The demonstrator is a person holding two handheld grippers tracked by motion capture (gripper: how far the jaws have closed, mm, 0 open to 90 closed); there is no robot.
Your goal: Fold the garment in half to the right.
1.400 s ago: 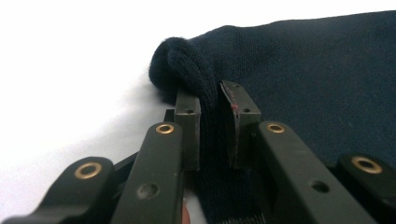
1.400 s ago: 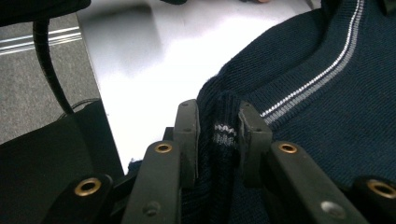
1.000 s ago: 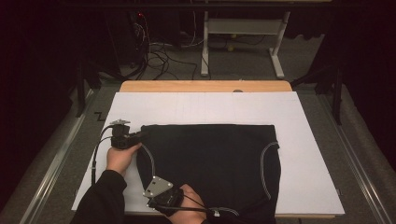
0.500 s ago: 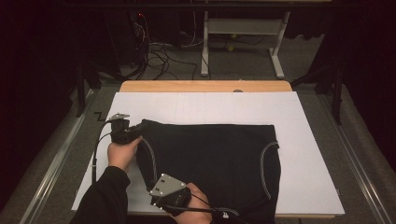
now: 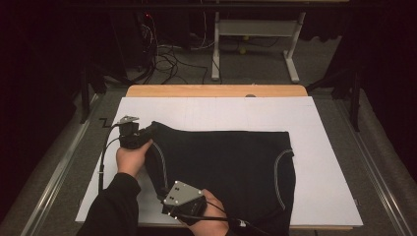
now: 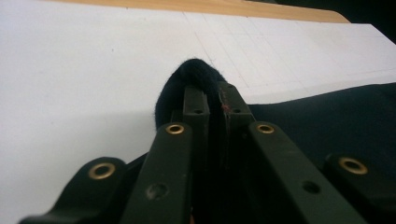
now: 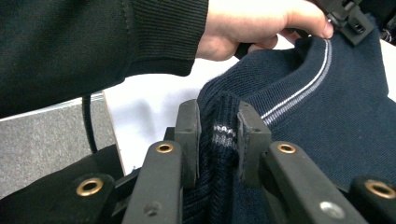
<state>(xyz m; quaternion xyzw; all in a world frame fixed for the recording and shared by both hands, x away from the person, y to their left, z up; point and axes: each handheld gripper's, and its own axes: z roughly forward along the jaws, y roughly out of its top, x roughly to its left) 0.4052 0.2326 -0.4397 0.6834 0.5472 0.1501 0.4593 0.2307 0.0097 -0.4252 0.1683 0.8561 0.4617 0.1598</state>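
both grippers pinching the left edge of a dark navy knit garment (image 5: 226, 167) that lies flat on the white board (image 5: 334, 196), near the person's side. left gripper (image 6: 210, 95) has its jaws pressed together on a bunched far-left corner of the cloth; they have just been closing, fabric between them. right gripper (image 7: 219, 140) clamps a ribbed hem with a pale stripe at the near-left corner. in the high view both corners look lifted slightly off the board, rest of the garment still flat.

step in hand, as i read it: grab and raise the left edge to start a fold. next move probably calls for carrying both corners together across to the right, kept level and taut so the edge lands even, without the cloth slipping out.

materials: soft ribbed knit, thick at the hem, thin white piping curving along the seams (image 5: 282, 182). board is smooth, matte, faint grid lines. wooden table edge (image 5: 216, 91) beyond it.
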